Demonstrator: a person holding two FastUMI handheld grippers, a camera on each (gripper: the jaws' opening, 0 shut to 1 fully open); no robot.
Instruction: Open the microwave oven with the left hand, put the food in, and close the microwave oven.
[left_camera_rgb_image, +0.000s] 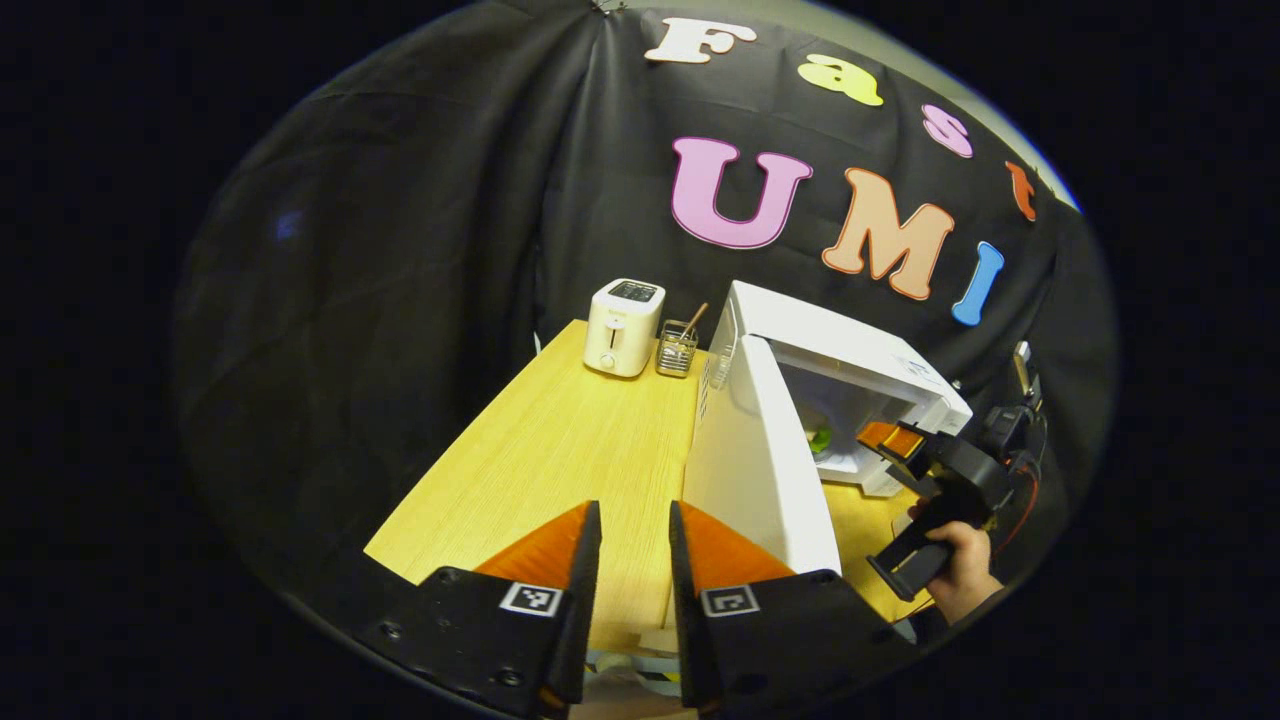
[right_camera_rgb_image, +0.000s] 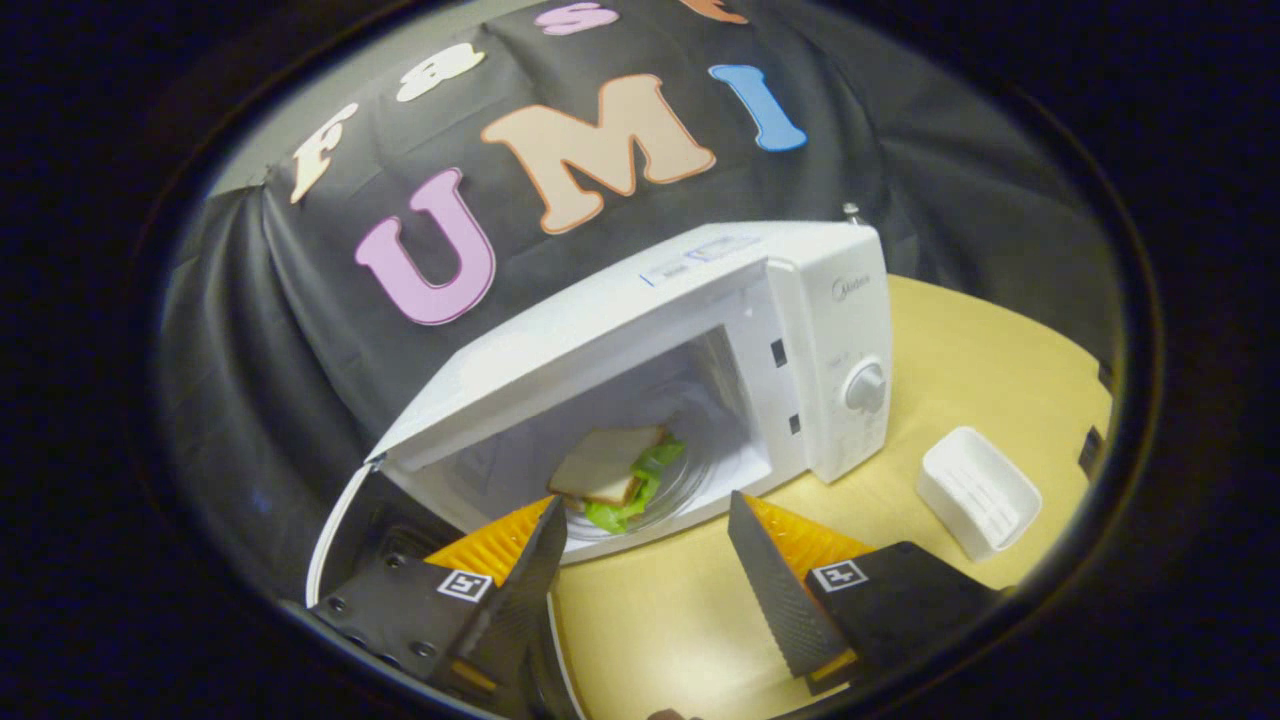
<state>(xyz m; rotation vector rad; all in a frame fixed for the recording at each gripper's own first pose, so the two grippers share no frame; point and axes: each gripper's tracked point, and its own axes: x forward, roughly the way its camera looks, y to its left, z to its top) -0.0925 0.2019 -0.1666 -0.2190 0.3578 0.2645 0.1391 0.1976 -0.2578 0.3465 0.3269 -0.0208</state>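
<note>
Sandwich (right_camera_rgb_image: 612, 470): inside microwave (right_camera_rgb_image: 700, 330) cavity, on glass plate. Door (left_camera_rgb_image: 760, 470): swung open, just right of your left hand-held gripper (left_camera_rgb_image: 634, 560), jaws slightly parted, empty. Right hand-held gripper (right_camera_rgb_image: 640, 560): open, empty, before cavity. Left nearer door; judged next: close.

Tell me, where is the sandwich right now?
In the right gripper view the sandwich lies on a glass plate inside the open microwave, just beyond the right gripper, whose jaws stand open and empty.
</note>
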